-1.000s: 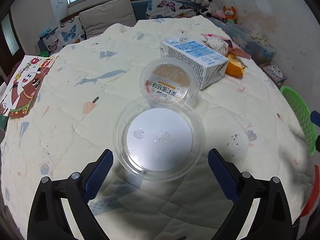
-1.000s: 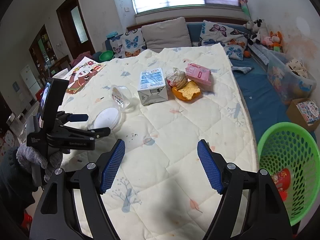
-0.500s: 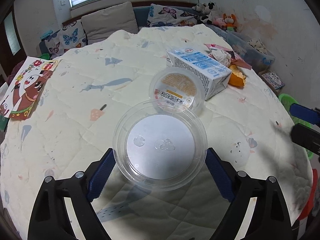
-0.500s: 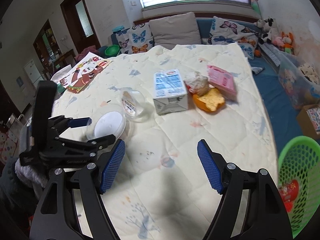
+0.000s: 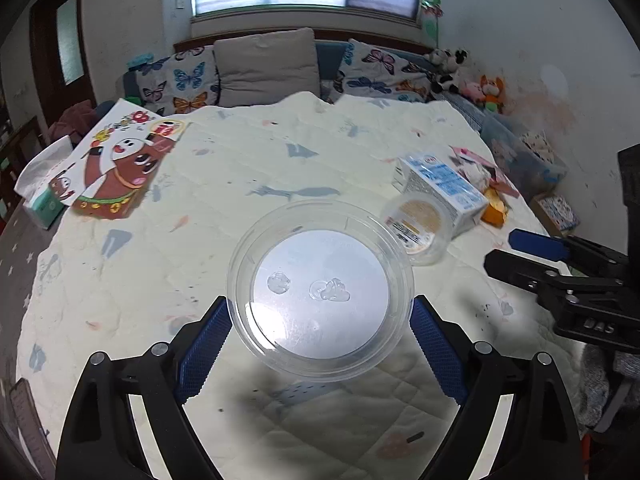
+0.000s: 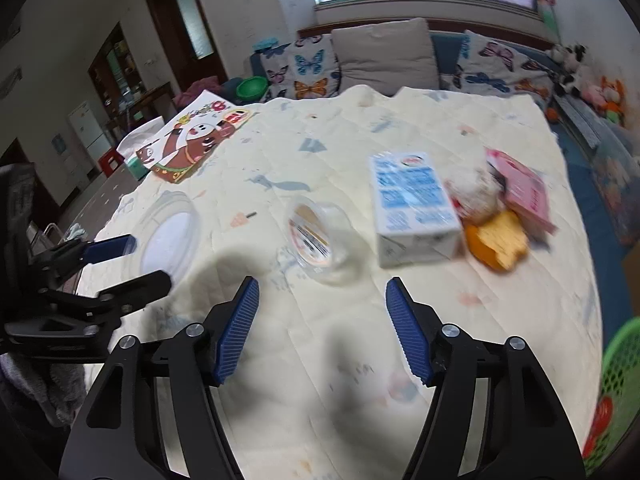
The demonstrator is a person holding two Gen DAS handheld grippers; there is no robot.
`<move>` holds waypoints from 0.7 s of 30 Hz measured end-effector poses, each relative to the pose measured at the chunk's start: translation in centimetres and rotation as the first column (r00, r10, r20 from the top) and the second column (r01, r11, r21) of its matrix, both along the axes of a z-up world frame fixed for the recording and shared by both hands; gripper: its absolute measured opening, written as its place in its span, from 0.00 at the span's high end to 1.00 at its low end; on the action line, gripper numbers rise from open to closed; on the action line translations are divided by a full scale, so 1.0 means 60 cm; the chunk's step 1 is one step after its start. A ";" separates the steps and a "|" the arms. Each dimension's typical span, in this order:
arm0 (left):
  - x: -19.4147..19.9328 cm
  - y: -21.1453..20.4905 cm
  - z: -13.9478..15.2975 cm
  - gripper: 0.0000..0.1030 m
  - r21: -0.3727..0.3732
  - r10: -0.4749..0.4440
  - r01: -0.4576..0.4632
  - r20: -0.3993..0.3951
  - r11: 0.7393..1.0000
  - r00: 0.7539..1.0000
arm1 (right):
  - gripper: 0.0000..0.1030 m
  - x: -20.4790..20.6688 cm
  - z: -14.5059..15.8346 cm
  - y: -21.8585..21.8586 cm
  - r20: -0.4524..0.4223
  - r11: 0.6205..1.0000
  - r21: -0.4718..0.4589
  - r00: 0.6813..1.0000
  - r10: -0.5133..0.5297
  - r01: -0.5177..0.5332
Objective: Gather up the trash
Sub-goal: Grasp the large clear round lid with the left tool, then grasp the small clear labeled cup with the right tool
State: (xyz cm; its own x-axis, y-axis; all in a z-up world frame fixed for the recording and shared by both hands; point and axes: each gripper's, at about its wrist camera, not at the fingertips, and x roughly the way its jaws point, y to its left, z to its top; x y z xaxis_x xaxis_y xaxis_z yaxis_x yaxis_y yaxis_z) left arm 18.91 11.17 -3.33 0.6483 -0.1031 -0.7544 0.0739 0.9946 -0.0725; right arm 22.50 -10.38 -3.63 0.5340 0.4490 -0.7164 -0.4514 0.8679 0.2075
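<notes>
My left gripper (image 5: 320,340) is shut on a clear round plastic lid (image 5: 320,292), its blue pads against the rim on both sides, and holds it lifted off the quilt. The lid also shows in the right wrist view (image 6: 170,236). A small clear cup with a printed label (image 5: 416,226) lies on its side next to a blue-and-white milk carton (image 5: 442,188). My right gripper (image 6: 322,328) is open and empty above the quilt, facing the cup (image 6: 318,240) and the carton (image 6: 412,208).
Beside the carton lie crumpled white paper (image 6: 476,194), an orange peel (image 6: 496,246) and a pink packet (image 6: 524,192). A green basket (image 6: 616,392) stands at the bed's right edge. A cartoon picture box (image 5: 124,168) lies at the far left. Pillows line the back.
My left gripper has closed on the lid and lifted it, tilting up. My right gripper has moved left and forward toward the cup and carton.
</notes>
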 end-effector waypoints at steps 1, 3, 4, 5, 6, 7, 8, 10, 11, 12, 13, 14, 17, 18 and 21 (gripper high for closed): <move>-0.001 0.005 0.003 0.16 -0.003 0.006 -0.006 0.002 1.000 1.000 | 0.37 0.007 0.000 0.008 -0.002 1.000 0.005 1.000 0.010 -0.010; -0.004 0.017 0.008 0.16 -0.010 0.020 -0.020 0.007 1.000 1.000 | 0.38 0.020 -0.002 0.021 -0.001 1.000 0.005 1.000 0.018 -0.018; -0.006 0.021 0.009 0.16 -0.013 0.025 -0.025 0.008 1.000 1.000 | 0.38 0.029 -0.004 0.028 -0.003 1.000 0.008 1.000 0.024 -0.024; -0.008 0.025 0.010 0.16 -0.016 0.029 -0.029 0.009 0.999 1.000 | 0.38 0.036 -0.006 0.033 -0.003 1.000 0.007 1.000 0.029 -0.029; -0.009 0.027 0.010 0.16 -0.018 0.032 -0.032 0.010 0.999 0.999 | 0.39 0.041 -0.008 0.038 -0.003 0.999 0.002 0.999 0.033 -0.033; -0.011 0.031 0.010 0.16 -0.021 0.036 -0.036 0.011 0.999 0.999 | 0.39 0.050 -0.012 0.045 -0.005 0.999 -0.012 0.999 0.039 -0.039; -0.013 0.033 0.009 0.16 -0.024 0.038 -0.038 0.012 0.999 0.999 | 0.40 0.058 -0.016 0.051 -0.006 0.999 -0.022 0.999 0.043 -0.043; -0.016 0.036 0.009 0.16 -0.030 0.040 -0.040 0.012 0.999 0.999 | 0.41 0.074 -0.022 0.061 -0.008 0.998 -0.039 0.999 0.052 -0.052; -0.017 0.038 0.009 0.16 -0.032 0.041 -0.040 0.013 0.999 0.999 | 0.41 0.081 -0.026 0.065 -0.008 0.997 -0.051 0.999 0.052 -0.053; -0.018 0.039 0.009 0.16 -0.035 0.040 -0.039 0.014 0.999 0.999 | 0.41 0.089 -0.031 0.068 -0.013 0.996 -0.063 0.998 0.056 -0.057; -0.019 0.041 0.009 0.16 -0.037 0.038 -0.038 0.015 0.999 0.999 | 0.41 0.096 -0.035 0.071 -0.017 0.996 -0.073 0.998 0.055 -0.056; -0.020 0.043 0.008 0.16 -0.039 0.037 -0.036 0.017 0.999 0.999 | 0.41 0.103 -0.040 0.073 -0.020 0.995 -0.081 0.998 0.053 -0.055; -0.019 0.051 0.006 0.16 -0.056 0.034 -0.032 0.019 0.998 0.999 | 0.43 0.115 -0.051 0.079 -0.022 0.992 -0.107 0.998 0.063 -0.065; -0.018 0.053 0.004 0.16 -0.063 0.033 -0.032 0.018 0.998 0.999 | 0.43 0.117 -0.052 0.081 -0.019 0.991 -0.113 0.998 0.066 -0.068; -0.013 0.060 0.001 0.16 -0.087 0.031 -0.029 0.019 0.996 0.999 | 0.48 0.115 -0.054 0.090 -0.025 0.987 -0.145 0.997 0.069 -0.072</move>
